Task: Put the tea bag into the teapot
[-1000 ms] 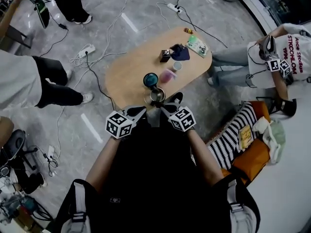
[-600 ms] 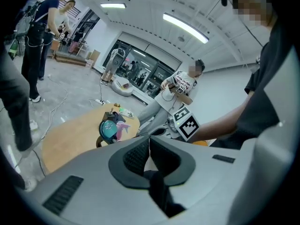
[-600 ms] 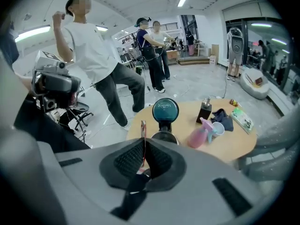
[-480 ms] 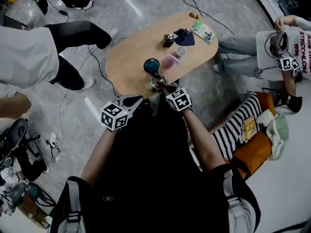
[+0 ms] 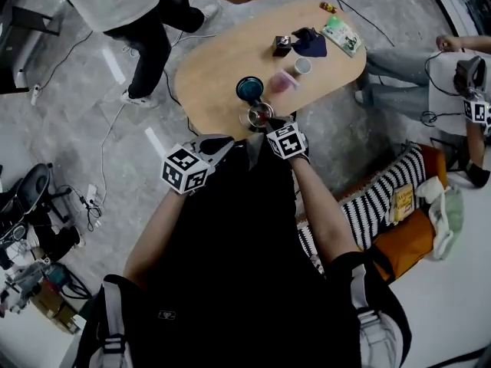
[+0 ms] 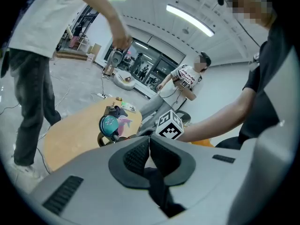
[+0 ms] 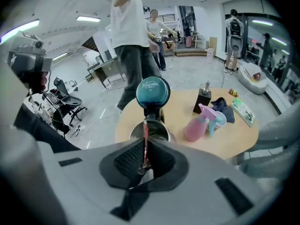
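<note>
The steel teapot (image 5: 259,116) stands at the near edge of the oval wooden table (image 5: 215,75), its teal lid (image 5: 249,89) tipped up. In the right gripper view the teapot (image 7: 149,131) gapes open just beyond the jaws, below the raised lid (image 7: 153,92). My right gripper (image 7: 145,149) is shut on a thin red tea bag (image 7: 145,134), held edge-on right at the pot's rim. In the head view that gripper (image 5: 268,123) touches the pot's near side. My left gripper (image 5: 229,140) hangs off the table's near edge, left of the pot, shut with nothing held (image 6: 149,142).
A pink spray bottle (image 7: 197,125), a small cup (image 7: 219,118), a dark box (image 7: 203,97), a dark cloth (image 7: 224,108) and a green booklet (image 7: 243,110) sit farther back. A person (image 5: 146,21) stands at the table's far left; another sits at right (image 5: 460,67). Cables cross the floor.
My right gripper has moved forward with the tea bag to the teapot's rim. The left gripper stayed back. A person walked round to the table's far left side.
</note>
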A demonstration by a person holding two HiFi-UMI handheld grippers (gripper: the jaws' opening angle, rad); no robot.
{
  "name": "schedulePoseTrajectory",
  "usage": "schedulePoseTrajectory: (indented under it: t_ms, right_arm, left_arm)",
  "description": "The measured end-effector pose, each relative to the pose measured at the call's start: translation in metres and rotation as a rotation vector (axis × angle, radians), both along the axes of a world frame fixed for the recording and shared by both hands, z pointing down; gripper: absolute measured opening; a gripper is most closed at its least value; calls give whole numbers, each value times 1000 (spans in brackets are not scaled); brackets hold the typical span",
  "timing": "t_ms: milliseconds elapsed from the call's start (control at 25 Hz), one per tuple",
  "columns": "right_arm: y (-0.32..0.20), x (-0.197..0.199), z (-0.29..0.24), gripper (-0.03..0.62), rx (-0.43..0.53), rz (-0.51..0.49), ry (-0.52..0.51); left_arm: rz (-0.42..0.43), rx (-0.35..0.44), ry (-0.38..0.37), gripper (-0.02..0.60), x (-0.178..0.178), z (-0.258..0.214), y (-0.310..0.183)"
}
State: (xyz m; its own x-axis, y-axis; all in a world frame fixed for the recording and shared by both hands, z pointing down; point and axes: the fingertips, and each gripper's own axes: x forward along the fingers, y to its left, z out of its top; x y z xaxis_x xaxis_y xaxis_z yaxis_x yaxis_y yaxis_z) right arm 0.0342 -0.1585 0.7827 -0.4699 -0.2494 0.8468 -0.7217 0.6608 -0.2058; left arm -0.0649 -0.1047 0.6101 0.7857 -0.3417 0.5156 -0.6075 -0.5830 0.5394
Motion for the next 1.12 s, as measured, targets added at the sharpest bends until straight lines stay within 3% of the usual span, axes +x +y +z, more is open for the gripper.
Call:
schedulePoseTrajectory:
  t_ms: [560, 840, 1120]
  right_arm:
    - [0, -13, 18, 42, -36, -40, -19]
    - [34, -14, -17, 6, -127, -26, -157]
    - [46, -7, -71, 7, -59, 1, -231]
  left_arm:
    - [-52, -41, 0, 15, -7, 13, -1]
    - [-36, -23, 28, 15, 1, 10, -9]
    - [18, 7, 54, 15, 20, 8, -17]
